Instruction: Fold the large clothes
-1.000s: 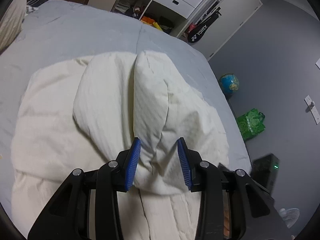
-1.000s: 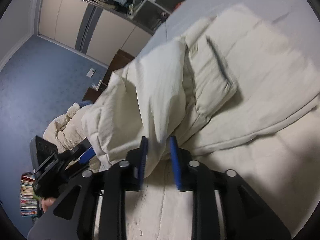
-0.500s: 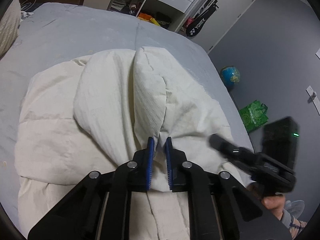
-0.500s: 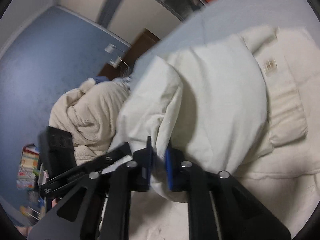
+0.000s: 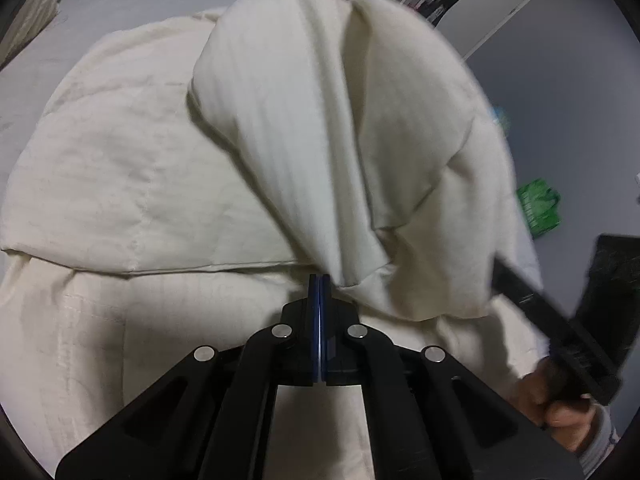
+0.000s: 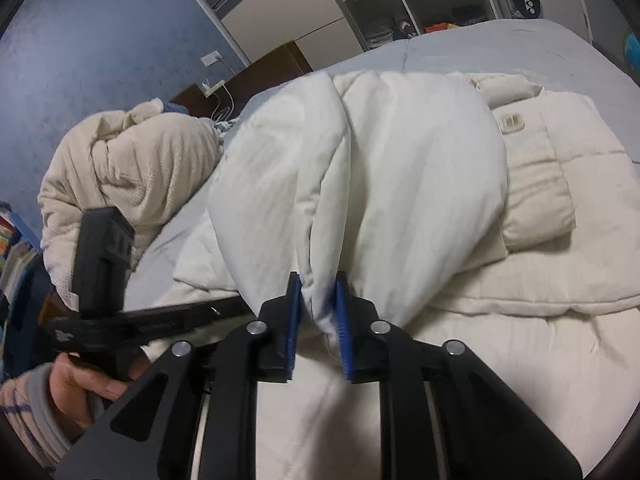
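While both grippers work the same lifted fold, the notes run as follows.

Task item: cream padded garment, spread across the grey bed; one thick flap is raised off the layer below and bunches toward the near edge.

Left gripper: blue pads pressed flat together, no gap visible. The flap's corner hangs just beside the tips on the right; no cloth shows between the pads, so I judge it has closed on nothing, or at most on a thin edge I cannot make out.

Right gripper: jaws have just been opening a little; a gathered tuck of the flap sits between the blue fingers and looks pinched there.

Right-wrist view: the other hand and its tool come in from the left, level with the flap's hem.

Done: one side looks folded over the body of the garment.

Left: lay the raised flap flat, smooth it, then further folds to make a compact bundle. Roughly midway, by my judgement.

Other: beige blanket heap at the bed's far side, untouched.
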A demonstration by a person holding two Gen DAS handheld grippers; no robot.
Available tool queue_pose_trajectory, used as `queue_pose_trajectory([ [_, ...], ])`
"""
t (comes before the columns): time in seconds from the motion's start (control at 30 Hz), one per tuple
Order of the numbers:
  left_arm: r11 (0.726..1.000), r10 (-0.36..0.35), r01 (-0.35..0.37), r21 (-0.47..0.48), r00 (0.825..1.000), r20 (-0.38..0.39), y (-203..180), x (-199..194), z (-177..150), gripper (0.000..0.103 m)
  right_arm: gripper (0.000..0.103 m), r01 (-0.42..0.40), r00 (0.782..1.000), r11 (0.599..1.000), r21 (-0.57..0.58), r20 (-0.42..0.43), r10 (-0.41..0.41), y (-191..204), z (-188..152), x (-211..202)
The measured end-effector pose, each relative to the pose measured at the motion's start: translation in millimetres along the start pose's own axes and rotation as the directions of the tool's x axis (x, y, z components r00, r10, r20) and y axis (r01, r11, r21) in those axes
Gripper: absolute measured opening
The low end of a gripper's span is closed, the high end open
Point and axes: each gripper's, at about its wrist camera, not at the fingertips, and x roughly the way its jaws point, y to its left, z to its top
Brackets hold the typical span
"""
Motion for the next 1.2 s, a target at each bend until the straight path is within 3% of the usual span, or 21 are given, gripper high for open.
queue_pose_trajectory([
  [0.13, 0.998, -0.052, 0.056, -0.031, 0.991, 0.127, -3, -31, 9, 0.001, 0.016, -0.001, 1.000, 1.000, 0.026, -0.023, 0.002, -12, -9, 2],
  [0.23, 0.996, -0.077, 0.084, -0.034, 0.983, 0.167, -8, -42, 17, 0.004, 0.016, 0.012, 0.999, 0.999, 0.043, -0.045, -0.010, -16, -15, 13],
  [0.43, 1.000, -0.022, 0.022, 0.003, 0.998, 0.065, -14, -14, 17, 0.006, 0.019, 0.018, 0.999, 0.998, 0.054, -0.042, -0.016, -15, -24, 11],
  [0.6, 0.999, -0.006, 0.006, -0.034, 1.000, 0.015, -3, -11, -1, 0.013, 0.039, 0.009, 0.998, 0.999, 0.054, -0.056, -0.006, -11, -27, -6],
  [0.63, 0.999, -0.009, 0.009, -0.039, 1.000, 0.010, 0, -16, -5, 0.014, 0.043, 0.011, 0.998, 0.998, 0.055, -0.059, -0.008, -11, -26, -10],
  [0.8, 1.000, 0.007, -0.007, -0.028, 1.000, -0.005, 19, -52, -19, 0.046, 0.053, 0.007, 0.998, 0.995, 0.096, -0.070, 0.000, -20, -20, -50],
  [0.93, 0.996, 0.027, -0.026, -0.082, 1.000, 0.009, 53, -99, -37, 0.055, 0.057, 0.015, 0.998, 0.990, 0.139, -0.065, -0.006, -40, -21, -91],
  [1.2, 0.982, 0.098, -0.095, -0.164, 0.995, 0.012, 100, -168, -71, 0.068, 0.059, 0.127, 0.989, 0.960, 0.250, -0.103, -0.104, -103, -50, -179],
])
